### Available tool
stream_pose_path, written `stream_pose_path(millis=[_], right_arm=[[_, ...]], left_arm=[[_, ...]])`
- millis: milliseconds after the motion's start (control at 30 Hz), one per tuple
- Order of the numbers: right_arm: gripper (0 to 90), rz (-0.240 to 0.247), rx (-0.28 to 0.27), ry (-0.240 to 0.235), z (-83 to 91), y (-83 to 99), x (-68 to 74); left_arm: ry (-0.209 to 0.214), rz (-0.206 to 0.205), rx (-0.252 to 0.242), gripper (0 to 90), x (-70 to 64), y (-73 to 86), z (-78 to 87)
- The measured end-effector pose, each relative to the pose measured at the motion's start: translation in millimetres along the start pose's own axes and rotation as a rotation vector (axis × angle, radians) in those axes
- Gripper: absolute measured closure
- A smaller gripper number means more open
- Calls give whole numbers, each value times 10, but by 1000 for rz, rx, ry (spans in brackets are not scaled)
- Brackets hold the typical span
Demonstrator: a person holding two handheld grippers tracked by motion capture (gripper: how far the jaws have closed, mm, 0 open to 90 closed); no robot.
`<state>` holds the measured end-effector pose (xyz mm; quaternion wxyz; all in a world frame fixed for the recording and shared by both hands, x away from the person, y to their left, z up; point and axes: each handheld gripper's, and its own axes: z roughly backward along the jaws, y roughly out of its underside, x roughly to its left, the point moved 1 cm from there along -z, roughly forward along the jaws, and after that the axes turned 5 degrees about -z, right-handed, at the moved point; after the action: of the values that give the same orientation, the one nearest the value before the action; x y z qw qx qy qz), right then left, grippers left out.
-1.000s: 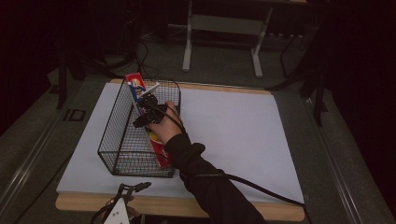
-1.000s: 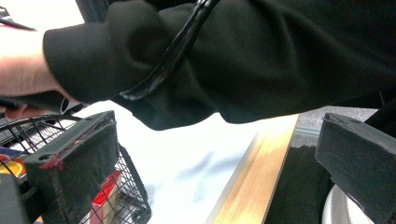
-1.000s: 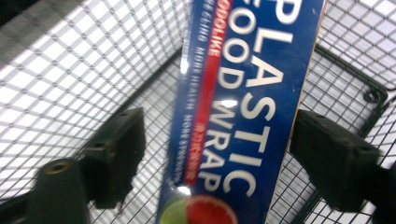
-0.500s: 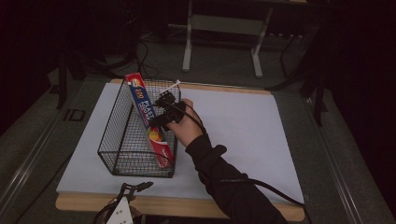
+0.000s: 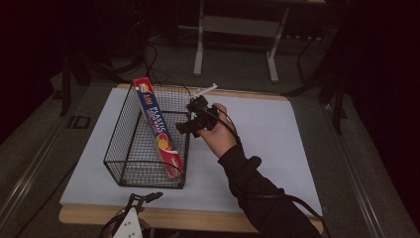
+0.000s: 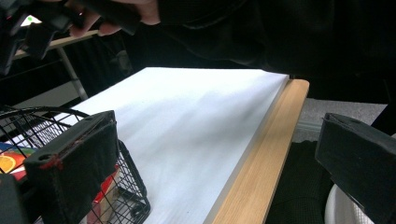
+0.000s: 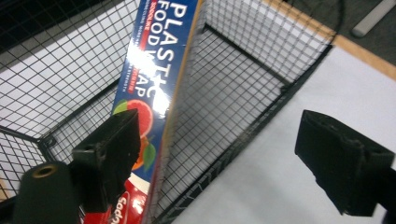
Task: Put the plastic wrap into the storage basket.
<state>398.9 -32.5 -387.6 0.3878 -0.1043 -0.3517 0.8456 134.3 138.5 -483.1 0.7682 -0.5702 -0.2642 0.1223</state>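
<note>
With the plastic wrap box (image 5: 159, 129) resting diagonally in the wire basket (image 5: 130, 161), we hold both grippers' fingers apart, empty.

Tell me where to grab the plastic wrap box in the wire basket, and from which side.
Grip the plastic wrap box at its raised far end, which sticks up above the wire basket rim. Come from above, closing across the narrow faces. The box leans diagonally with its low end down in the near right corner, where mesh blocks side access. The right tongs are open beside it.

It looked like a dim lab or workshop — a paper-covered bench (image 5: 277, 144), metal stand legs (image 5: 270, 54) and cables (image 5: 153, 59) beyond the tongs.
</note>
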Motion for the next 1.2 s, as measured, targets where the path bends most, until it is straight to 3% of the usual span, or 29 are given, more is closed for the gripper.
stream_pose_path(millis=[300,533,1200], right_arm=[[154,8,-14,-3,183,223,-143],[150,9,-29,-23,356,497,-247],[150,27,-48,2,566,1205,-403]], left_arm=[[0,-1,2,1,-2,0,-5],[0,-4,5,1,-6,0,-9],[5,0,4,1,-11,-3,-17]])
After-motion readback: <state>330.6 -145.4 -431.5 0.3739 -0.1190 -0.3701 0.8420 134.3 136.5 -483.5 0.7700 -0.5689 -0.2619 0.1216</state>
